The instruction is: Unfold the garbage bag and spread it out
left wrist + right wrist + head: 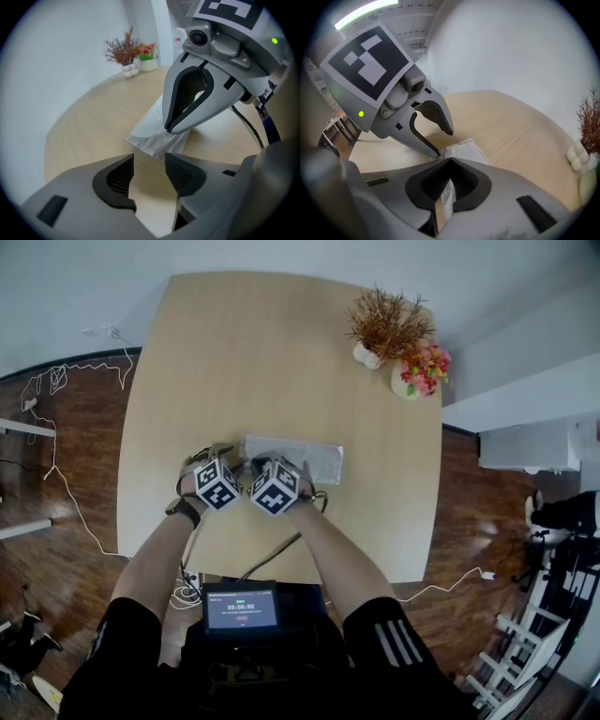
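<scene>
While the garbage bag (305, 457) lies folded into a flat white strip on the pale wooden tabletop (262, 352), both tools are down at one end of it, the end on the left in the head view. The right hand-held gripper (450, 163) is squeezed shut. A thin bit of the bag's edge is pinched between its two dark pads, so it has hold of the bag. The rest of the bag lies flat on the tabletop and runs away from that gripper. The left hand-held gripper (149, 160) is partly open, with its two jaws standing apart. Only bare tabletop shows between them, so it holds nothing. The bag's near corner lies just in front of its tips. In the right gripper view one of the left tips comes down right by that corner, but I cannot tell if it touches the bag. The two grippers sit very close, side by side, both tipped down at the tabletop. Far off at the back corner of the tabletop, well apart from the bag, stand a brown dry plant (386, 322) in a white vase and a pot of flowers (422, 369). A small screen (242, 608) glows at the person's chest.
</scene>
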`<action>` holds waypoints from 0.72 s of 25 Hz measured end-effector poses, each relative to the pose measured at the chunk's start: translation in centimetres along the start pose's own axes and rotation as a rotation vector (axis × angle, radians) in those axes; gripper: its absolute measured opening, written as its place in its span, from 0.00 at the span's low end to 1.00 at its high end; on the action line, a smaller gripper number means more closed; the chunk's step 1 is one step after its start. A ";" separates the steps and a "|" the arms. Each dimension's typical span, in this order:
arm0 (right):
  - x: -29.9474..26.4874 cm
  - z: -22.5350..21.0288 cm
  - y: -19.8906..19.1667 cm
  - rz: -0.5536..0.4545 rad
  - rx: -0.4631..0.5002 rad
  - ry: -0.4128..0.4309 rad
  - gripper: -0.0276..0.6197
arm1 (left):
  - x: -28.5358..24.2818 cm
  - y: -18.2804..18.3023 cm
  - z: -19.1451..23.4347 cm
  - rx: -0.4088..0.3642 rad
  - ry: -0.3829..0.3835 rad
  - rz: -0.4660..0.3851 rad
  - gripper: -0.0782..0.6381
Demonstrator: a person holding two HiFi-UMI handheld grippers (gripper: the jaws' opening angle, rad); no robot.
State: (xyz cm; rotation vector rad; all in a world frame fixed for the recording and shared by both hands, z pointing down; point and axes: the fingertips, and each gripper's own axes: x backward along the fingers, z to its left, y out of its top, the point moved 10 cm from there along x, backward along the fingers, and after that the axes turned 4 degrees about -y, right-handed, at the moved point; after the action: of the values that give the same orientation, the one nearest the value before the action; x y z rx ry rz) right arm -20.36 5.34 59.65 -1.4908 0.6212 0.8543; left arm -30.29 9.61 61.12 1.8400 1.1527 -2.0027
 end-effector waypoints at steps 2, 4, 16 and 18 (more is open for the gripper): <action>0.4 -0.2 0.1 -0.012 -0.012 -0.005 0.07 | 0.0 0.1 0.0 0.003 -0.003 -0.001 0.41; 0.9 -0.5 0.2 -0.025 -0.019 -0.012 0.07 | 0.1 0.2 -0.1 0.004 -0.007 0.000 0.41; 5.4 -3.7 -1.2 -0.096 -0.096 -0.107 0.07 | 0.0 0.4 -0.3 -0.029 -0.004 0.015 0.40; 6.2 -4.3 -1.7 -0.108 -0.117 -0.125 0.07 | -0.1 0.3 -0.4 -0.033 -0.006 0.018 0.39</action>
State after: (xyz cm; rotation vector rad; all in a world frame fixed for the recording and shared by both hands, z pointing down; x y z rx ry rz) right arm -14.72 1.96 55.53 -1.5486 0.3999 0.9050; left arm -29.78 9.57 61.12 1.8209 1.1562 -1.9667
